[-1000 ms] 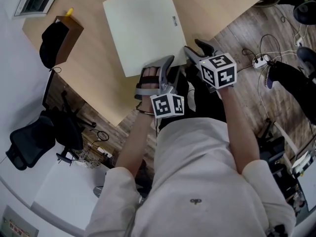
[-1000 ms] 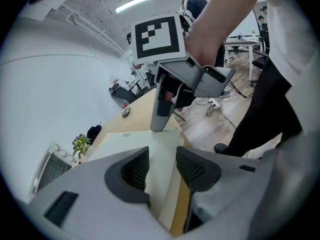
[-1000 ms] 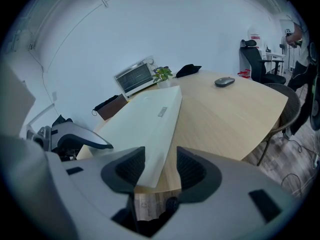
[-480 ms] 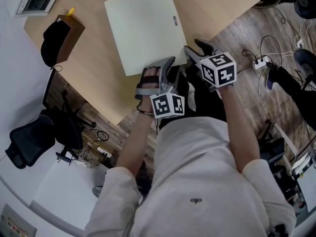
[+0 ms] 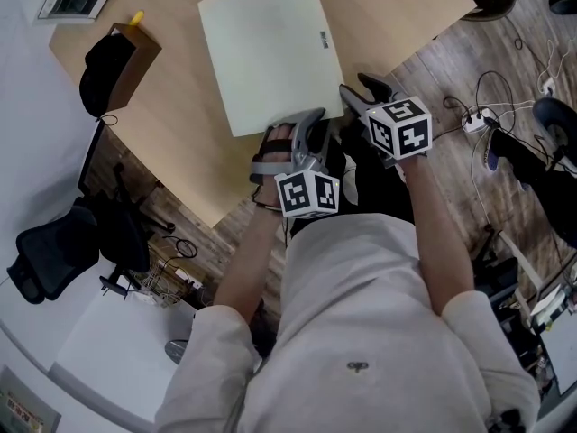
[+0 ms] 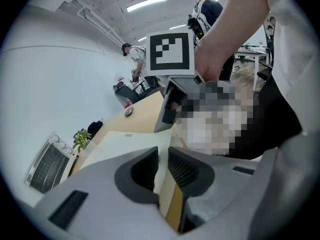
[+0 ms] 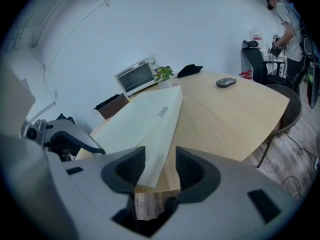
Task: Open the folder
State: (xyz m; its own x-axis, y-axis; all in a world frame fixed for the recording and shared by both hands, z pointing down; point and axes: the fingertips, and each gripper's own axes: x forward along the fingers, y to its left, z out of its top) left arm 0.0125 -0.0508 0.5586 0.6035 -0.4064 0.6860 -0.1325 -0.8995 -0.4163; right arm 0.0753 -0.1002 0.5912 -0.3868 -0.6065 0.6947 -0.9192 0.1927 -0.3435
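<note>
A pale folder (image 5: pixel 270 52) lies flat on a wooden desk (image 5: pixel 180 142), at its near edge. Its long axis runs away from the person, leaning slightly left. The left gripper (image 6: pixel 163 166) jaws, just closing, stand narrow around the folder's near edge. The right gripper (image 7: pixel 160 166) jaws stand apart around its near right corner.

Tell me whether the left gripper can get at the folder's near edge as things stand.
Probably yes: the left gripper has the near edge of the folder between its jaws, which have just been closing, and nothing looks to be in the way.
</note>
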